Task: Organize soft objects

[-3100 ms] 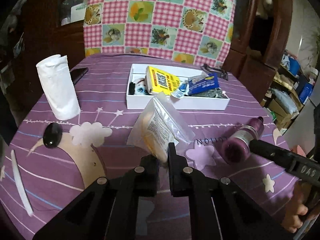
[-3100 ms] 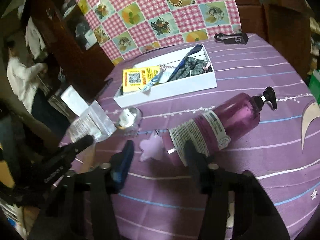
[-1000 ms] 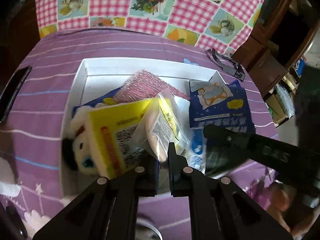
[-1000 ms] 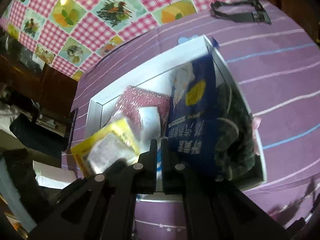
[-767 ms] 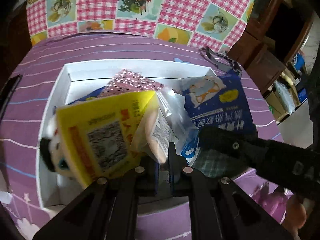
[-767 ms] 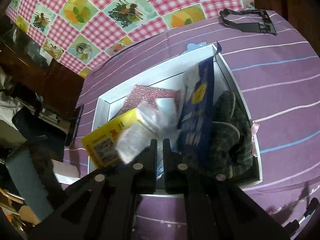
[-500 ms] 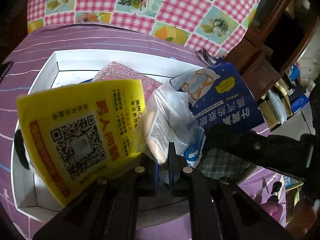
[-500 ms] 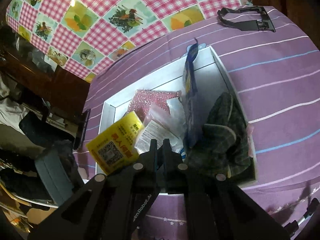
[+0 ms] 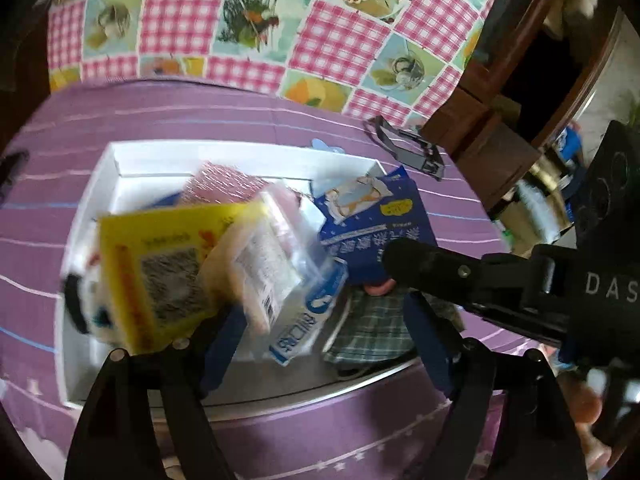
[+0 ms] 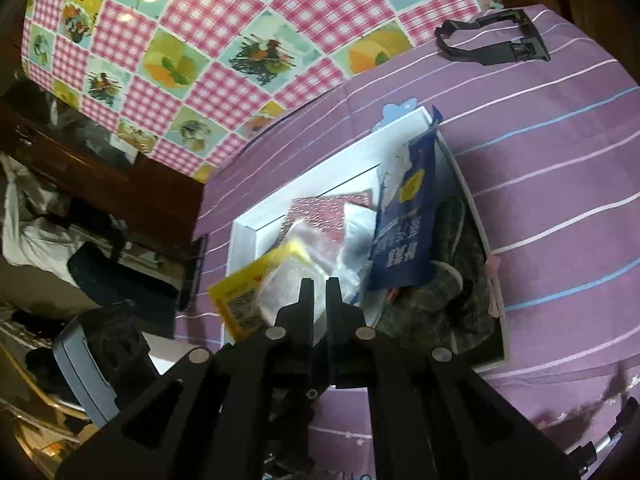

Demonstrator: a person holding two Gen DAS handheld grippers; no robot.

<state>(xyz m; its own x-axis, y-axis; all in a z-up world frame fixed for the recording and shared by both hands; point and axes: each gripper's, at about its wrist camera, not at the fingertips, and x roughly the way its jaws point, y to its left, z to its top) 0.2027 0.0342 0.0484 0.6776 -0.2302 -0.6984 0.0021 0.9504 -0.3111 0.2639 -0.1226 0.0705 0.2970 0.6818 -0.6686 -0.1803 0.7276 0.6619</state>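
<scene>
A white box [image 9: 248, 152] on the purple cloth holds a yellow packet [image 9: 160, 256], a clear plastic pouch [image 9: 264, 256], a blue packet [image 9: 372, 220], a pink glittery pad [image 9: 228, 180], plaid cloth [image 9: 372, 328] and a plush toy [image 9: 80, 312]. My left gripper [image 9: 324, 336] is open over the box's near edge; the clear pouch lies loose just ahead of it. My right gripper [image 10: 316, 284] is shut, its tips over the clear pouch [image 10: 288, 280] beside the blue packet [image 10: 408, 216] inside the box [image 10: 320, 184]. It reaches in from the right in the left wrist view [image 9: 400, 256].
A black clip [image 9: 412, 148] lies on the purple cloth behind the box, also in the right wrist view [image 10: 492, 40]. A checked pink cloth [image 9: 256, 20] hangs behind the table. Dark wooden furniture [image 9: 500, 120] stands at the right.
My left gripper has opened and let go of the clear pouch, which now rests in the box on the yellow packet. The right gripper stays shut over the box.
</scene>
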